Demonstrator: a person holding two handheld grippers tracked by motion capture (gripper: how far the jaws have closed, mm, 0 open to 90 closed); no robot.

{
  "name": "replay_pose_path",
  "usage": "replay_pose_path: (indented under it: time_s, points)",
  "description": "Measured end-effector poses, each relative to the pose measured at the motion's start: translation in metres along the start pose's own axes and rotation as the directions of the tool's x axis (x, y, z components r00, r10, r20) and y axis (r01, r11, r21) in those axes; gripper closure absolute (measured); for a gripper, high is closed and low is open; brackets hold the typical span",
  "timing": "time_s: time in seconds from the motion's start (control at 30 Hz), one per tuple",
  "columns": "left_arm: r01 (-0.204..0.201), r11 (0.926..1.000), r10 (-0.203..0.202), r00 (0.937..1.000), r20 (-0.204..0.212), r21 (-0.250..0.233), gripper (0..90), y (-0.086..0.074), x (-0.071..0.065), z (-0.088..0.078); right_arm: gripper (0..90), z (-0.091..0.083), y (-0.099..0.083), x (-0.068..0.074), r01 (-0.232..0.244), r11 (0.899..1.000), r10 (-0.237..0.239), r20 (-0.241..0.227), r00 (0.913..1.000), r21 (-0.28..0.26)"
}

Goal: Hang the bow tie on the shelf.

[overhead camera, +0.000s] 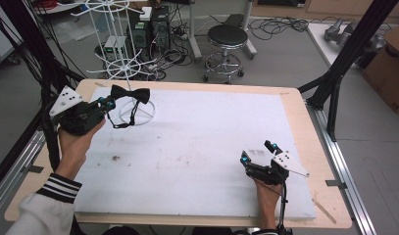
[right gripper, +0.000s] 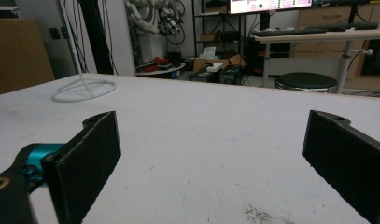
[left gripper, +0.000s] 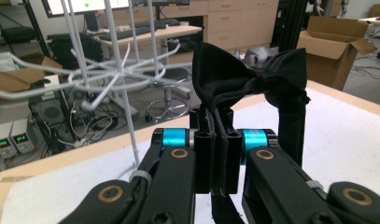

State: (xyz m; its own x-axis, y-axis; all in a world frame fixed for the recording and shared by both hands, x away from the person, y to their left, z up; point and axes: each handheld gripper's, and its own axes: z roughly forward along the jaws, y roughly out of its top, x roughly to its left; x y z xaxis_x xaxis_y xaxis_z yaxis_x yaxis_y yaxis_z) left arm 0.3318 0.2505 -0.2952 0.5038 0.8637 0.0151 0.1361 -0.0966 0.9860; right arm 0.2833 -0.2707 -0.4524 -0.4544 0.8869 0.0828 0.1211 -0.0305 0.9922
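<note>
At the upper left of the high view we see the left gripper (overhead camera: 109,103) closed tight on the black fabric bow tie (overhead camera: 131,93); the right gripper (overhead camera: 259,152), lower right, stands wide open, holding nothing

Bow tie (left gripper: 253,79): one wing's lower edge hidden between the closed jaws of the left gripper (left gripper: 219,154); strap end cut off at bottom edge. White wire rack (overhead camera: 119,34): top cut off by the high view's upper edge. Right gripper (right gripper: 211,163): right jaw cut off by the frame edge.
</note>
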Motion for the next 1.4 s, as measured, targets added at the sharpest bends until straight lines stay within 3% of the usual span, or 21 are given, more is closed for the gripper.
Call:
replay_pose_path:
  time_s: [0.23, 0.6, 1.0, 1.4]
  points:
    - [-0.001, 0.9998, 0.001, 0.9999, -0.013, -0.022, 87.1, 0.01, -0.001, 0.009, 3.4, 0.0, 0.0, 0.0, -0.003, 1.0, 0.003, 0.0, 1.0, -0.001]
    - [0.013, 0.9995, -0.015, 0.997, -0.075, -0.028, 87.1, 0.01, 0.003, 0.032, 3.4, 0.0, 0.0, 0.0, -0.003, 1.0, 0.003, -0.001, 1.0, -0.001]
    - [0.024, 0.9996, -0.026, 0.9865, -0.162, -0.016, 87.1, 0.002, 0.016, 0.052, 3.4, 0.0, 0.0, 0.0, -0.008, 1.0, 0.008, -0.002, 1.0, 0.002]
    - [0.024, 0.9997, -0.023, 0.984, -0.177, 0.008, 86.7, -0.005, 0.024, 0.062, 3.4, -0.001, 0.0, -0.001, -0.008, 1.0, 0.008, -0.006, 1.0, 0.002]
